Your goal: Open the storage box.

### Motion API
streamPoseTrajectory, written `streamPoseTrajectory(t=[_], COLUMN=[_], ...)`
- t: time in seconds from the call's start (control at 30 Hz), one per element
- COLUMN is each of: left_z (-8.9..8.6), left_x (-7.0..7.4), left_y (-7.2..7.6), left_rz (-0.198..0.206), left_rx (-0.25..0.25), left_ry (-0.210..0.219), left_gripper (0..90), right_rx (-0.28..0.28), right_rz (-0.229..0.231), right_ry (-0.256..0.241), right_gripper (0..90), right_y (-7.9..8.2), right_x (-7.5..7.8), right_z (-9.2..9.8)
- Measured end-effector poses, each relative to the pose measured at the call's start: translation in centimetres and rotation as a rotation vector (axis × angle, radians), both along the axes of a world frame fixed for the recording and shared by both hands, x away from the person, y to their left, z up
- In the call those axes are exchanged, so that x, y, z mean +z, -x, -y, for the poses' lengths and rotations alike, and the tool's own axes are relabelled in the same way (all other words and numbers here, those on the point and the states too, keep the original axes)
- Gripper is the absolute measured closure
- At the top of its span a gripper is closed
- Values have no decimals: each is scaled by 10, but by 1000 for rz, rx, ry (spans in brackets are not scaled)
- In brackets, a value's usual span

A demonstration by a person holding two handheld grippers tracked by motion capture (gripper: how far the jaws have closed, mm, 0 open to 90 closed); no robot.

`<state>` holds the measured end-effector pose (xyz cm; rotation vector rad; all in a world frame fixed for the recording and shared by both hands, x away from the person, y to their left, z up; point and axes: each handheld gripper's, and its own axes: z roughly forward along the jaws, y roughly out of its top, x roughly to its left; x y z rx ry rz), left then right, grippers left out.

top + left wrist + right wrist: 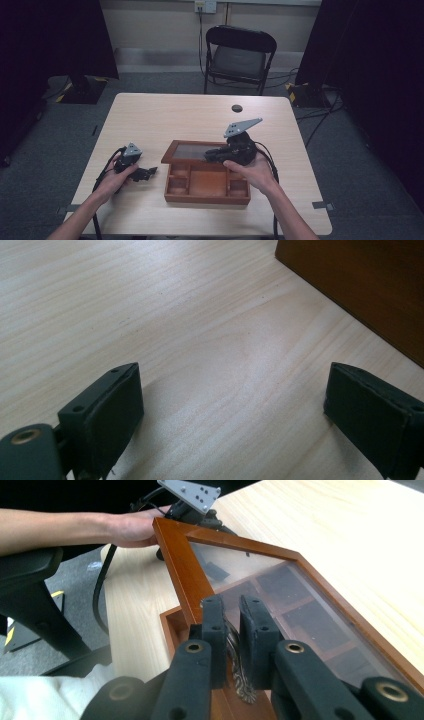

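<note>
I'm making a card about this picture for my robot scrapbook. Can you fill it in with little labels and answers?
Thing being worked on: wooden box with compartments
Lid: glass-paned lid, partly raised
Right hand-held gripper: jaws nearly closed on a small ornate metal piece at the lid's edge
Left hand-held gripper: open, holding nothing, low over the table beside the box
Behind the table: black chair

Readable text: none in any view.
Wooden box (207,186): no label or brand legible on its frame or glass lid.
Grey plate (190,492): holes only, no marking.
Counter (165,115): bare wood grain, no writing.
</note>
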<state>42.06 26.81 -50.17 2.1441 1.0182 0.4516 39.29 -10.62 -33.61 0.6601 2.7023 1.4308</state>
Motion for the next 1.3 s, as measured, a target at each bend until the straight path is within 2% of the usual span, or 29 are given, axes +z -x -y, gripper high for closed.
streamPoseTrajectory(t=[0.83, 1.3], left_z=[0, 0], left_x=[0, 0], left_y=[0, 0], left_rz=[-1, 0], left_rx=[0, -3], left_ry=[3, 1], left_gripper=[83, 83], right_rx=[-30, -49], right_rz=[7, 4], right_ry=[-23, -17], right_gripper=[825, 824], right_y=[-9, -12], right_x=[10, 16], right_z=[0, -1])
